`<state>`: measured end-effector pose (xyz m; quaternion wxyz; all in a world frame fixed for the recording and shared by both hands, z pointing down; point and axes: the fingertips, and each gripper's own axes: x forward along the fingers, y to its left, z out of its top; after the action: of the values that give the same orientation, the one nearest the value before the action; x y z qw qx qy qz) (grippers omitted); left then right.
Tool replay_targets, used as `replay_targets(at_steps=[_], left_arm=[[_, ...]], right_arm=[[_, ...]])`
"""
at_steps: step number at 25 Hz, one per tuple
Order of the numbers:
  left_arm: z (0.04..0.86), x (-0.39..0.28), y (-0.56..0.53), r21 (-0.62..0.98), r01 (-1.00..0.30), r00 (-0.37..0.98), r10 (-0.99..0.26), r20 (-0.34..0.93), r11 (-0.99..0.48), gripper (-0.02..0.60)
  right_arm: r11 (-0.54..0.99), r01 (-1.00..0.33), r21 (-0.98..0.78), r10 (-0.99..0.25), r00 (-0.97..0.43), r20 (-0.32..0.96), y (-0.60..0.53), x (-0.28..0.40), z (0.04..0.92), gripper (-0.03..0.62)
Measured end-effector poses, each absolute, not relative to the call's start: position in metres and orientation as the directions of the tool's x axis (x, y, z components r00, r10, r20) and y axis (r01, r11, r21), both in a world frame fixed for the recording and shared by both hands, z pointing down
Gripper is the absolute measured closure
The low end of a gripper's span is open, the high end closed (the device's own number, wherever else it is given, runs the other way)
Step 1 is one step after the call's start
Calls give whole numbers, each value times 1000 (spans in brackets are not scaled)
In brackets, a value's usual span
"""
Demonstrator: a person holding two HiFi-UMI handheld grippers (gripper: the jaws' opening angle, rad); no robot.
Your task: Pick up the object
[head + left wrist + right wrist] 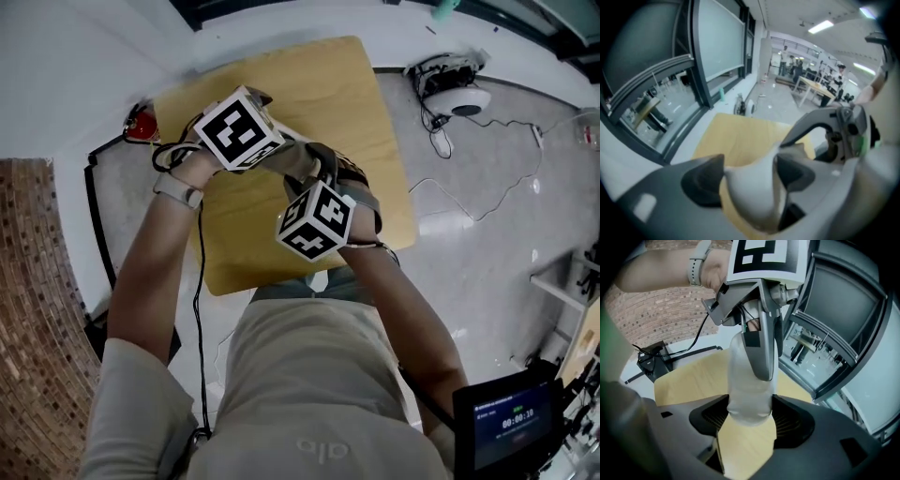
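Left gripper (279,153) and right gripper (325,184) close together mid-frame over wooden table (319,84), pale object (302,161) between them, white device (457,99) upper right.

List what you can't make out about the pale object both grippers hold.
Right gripper view: the pale object has its far end behind the left gripper's fingers.
Left gripper view: it is blurred, too close to tell its kind.
Head view: the marker cubes mostly hide it.

Pale grey-white cloth piece (749,380), soft and tube-shaped like a sock, held clear above the wooden worktop (689,380), pulled lengthwise, one end pinched in the right tool (750,416), other end pinched in the left tool (749,176)
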<state>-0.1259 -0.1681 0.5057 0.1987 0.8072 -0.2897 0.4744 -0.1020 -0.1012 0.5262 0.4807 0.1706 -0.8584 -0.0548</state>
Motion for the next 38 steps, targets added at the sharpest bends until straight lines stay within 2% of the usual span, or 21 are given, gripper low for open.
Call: replay_targets(at_steps=[10, 20, 33, 38], left_arm=[[356, -188, -202, -168, -783, 265, -566, 781, -598, 233], [261, -195, -183, -325, -868, 115, -790, 603, -375, 233], [176, -203, -148, -392, -912, -42, -926, 376, -118, 233], [173, -189, -134, -387, -918, -53, -937, 345, -91, 238]], right_arm=[[869, -82, 488, -442, -572, 691, -150, -154, 395, 293], [713, 42, 700, -498, -673, 547, -150, -153, 313, 293], [478, 143, 867, -512, -756, 407, -139, -158, 235, 293], [446, 160, 881, -518, -756, 400, -129, -144, 232, 293]])
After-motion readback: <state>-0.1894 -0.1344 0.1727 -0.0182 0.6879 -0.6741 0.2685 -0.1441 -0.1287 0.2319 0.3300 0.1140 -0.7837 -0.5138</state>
